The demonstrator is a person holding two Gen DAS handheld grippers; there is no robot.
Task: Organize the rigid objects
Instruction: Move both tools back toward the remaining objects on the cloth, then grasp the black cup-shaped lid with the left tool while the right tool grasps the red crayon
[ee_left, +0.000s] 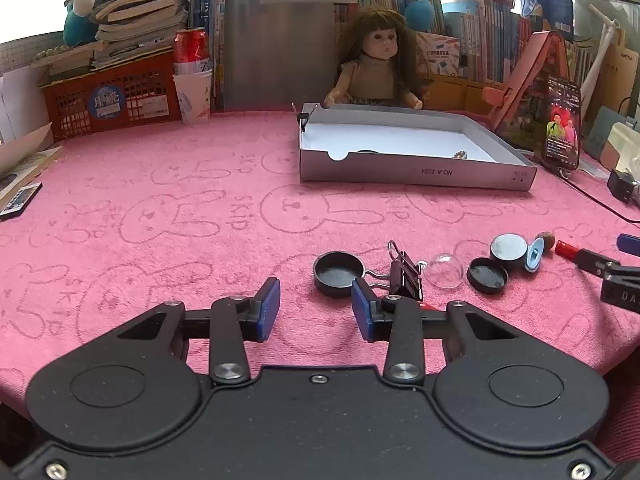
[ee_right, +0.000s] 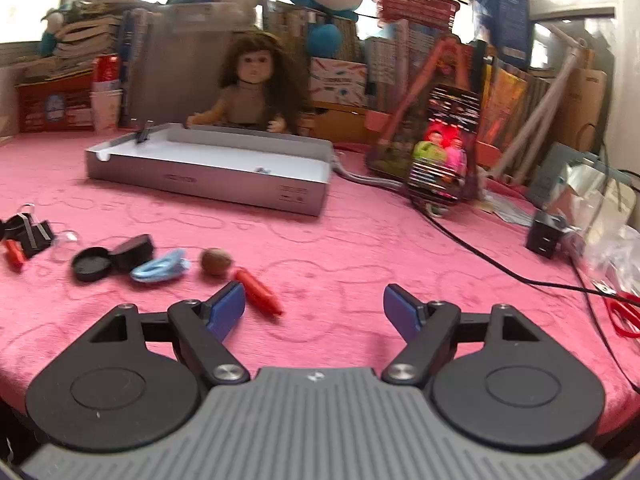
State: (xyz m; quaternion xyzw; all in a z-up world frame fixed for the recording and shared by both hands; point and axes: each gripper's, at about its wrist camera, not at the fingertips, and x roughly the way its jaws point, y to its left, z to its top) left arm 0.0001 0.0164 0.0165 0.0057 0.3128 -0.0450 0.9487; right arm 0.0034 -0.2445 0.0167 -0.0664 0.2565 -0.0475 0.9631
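A grey cardboard tray (ee_left: 416, 174) (ee_right: 208, 178) stands at the back of the pink cloth with a small item or two inside. Loose items lie in a row near the front: a black round lid (ee_left: 338, 272), a black binder clip (ee_left: 406, 276) (ee_right: 30, 230), a clear dome (ee_left: 443, 270), a second black lid (ee_left: 487, 275) (ee_right: 91, 263), a black round case (ee_left: 509, 249) (ee_right: 132, 253), a light blue piece (ee_left: 534, 255) (ee_right: 160, 270), a brown nut (ee_left: 546, 239) (ee_right: 216, 261) and a red marker (ee_right: 258, 292). My left gripper (ee_left: 316, 308) is open and empty just before the first lid. My right gripper (ee_right: 314, 306) is open and empty beside the marker.
A doll (ee_left: 378, 60) sits behind the tray. A phone (ee_left: 563, 124) on a stand, a black cable (ee_right: 480, 258), a charger (ee_right: 546, 238) and red scissors (ee_right: 624, 314) are at the right. An orange crate (ee_left: 112, 96), a white cup (ee_left: 193, 96) and books line the back.
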